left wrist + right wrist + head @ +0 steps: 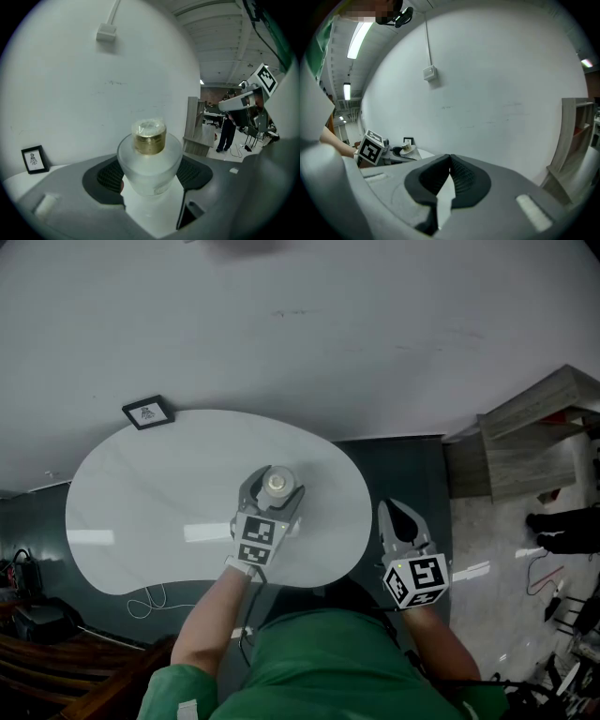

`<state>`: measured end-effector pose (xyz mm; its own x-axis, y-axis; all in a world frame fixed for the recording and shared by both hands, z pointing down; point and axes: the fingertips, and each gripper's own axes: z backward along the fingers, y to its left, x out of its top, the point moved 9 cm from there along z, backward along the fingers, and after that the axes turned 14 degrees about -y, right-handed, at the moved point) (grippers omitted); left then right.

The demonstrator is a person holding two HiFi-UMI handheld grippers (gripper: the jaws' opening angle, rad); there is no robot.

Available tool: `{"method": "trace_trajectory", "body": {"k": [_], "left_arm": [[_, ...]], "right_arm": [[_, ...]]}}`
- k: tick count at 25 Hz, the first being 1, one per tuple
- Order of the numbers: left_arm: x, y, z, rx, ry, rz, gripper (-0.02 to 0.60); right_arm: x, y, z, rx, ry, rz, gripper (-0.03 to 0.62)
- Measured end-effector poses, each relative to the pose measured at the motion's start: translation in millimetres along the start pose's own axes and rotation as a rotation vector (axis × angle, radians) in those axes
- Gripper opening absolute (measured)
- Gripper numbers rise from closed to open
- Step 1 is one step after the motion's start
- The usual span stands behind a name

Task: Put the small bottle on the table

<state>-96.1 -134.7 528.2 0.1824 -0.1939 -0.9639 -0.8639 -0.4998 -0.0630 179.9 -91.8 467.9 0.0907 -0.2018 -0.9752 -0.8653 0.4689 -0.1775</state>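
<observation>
A small frosted glass bottle (pixel 149 164) with a gold cap stands upright between the two dark pads of my left gripper (pixel 149 176), which is shut on its body. In the head view the small bottle (pixel 277 486) and my left gripper (pixel 273 491) are over the right middle of the white oval table (pixel 141 493). Whether the bottle's base touches the tabletop is hidden. My right gripper (pixel 398 518) hangs off the table's right edge, shut with nothing between its pads (pixel 461 178). The right gripper view also shows the small bottle (pixel 408 148) far off at the left.
A small black picture frame (pixel 148 412) stands at the table's far left edge. A white wall runs behind the table. A wooden shelf unit (pixel 534 432) stands to the right, with a person's feet (pixel 562 531) and cables on the floor beyond. A white cable (pixel 155 601) lies under the table's near edge.
</observation>
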Motion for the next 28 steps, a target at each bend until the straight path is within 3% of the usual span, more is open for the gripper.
{"method": "trace_trajectory", "body": {"k": [22, 28], "left_arm": [[-75, 36, -50, -0.038, 0.103, 0.001, 0.342], [-79, 37, -53, -0.06, 0.117, -0.013, 0.342]], "right_arm": [[-16, 7, -14, -0.042, 0.082, 0.02, 0.003], [-17, 10, -14, -0.055, 0.089, 0.023, 0.003]]}}
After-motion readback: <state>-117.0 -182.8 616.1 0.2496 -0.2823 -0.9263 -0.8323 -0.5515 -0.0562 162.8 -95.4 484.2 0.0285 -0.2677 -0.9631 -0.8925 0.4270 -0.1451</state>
